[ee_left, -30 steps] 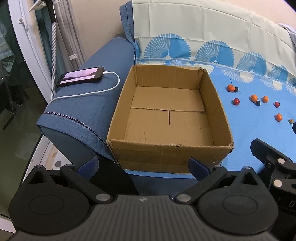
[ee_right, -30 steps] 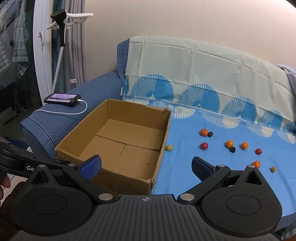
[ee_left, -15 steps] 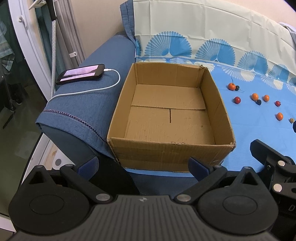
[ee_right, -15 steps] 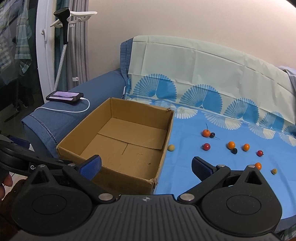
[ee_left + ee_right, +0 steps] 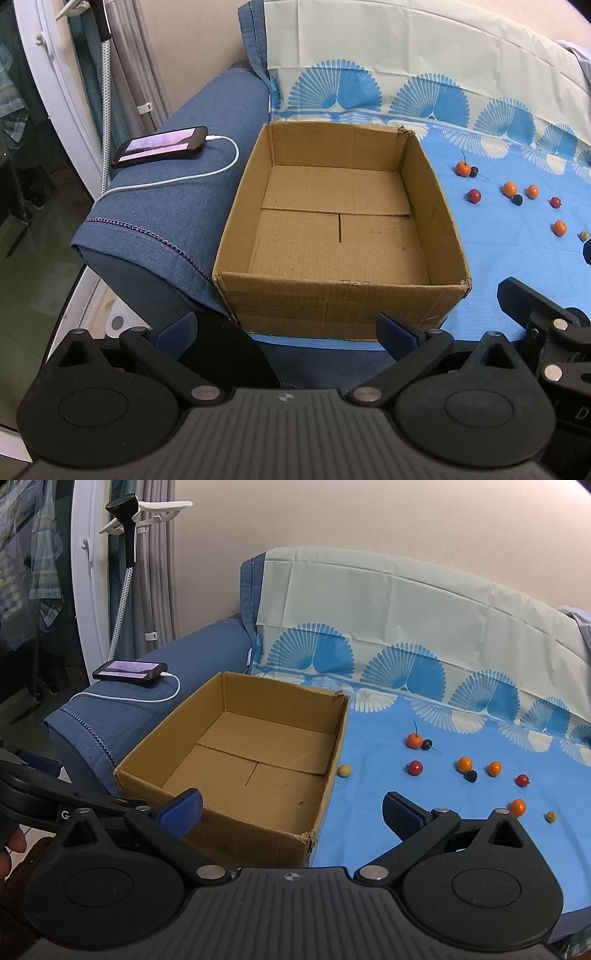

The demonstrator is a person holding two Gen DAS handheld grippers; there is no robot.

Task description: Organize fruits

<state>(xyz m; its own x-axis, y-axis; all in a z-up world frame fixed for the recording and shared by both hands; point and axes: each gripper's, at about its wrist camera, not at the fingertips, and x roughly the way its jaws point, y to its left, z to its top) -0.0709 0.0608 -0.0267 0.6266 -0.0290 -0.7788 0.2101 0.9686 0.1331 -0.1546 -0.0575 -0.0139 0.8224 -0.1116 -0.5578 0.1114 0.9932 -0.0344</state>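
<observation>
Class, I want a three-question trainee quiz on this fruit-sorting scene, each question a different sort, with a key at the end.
1. True or false: the cardboard box already holds several fruits.
2. Multiple choice: what lies closest to the box's right wall? A) the pale yellow fruit B) the stemmed orange fruit C) the phone
3. Fill in: the left gripper and the right gripper are both ____ and hold nothing.

Key
1. False: only bare cardboard shows inside, and the fruits lie on the blue cloth.
2. A: it sits on the cloth just beside that wall.
3. Open: each pair of fingers stands wide apart.
</observation>
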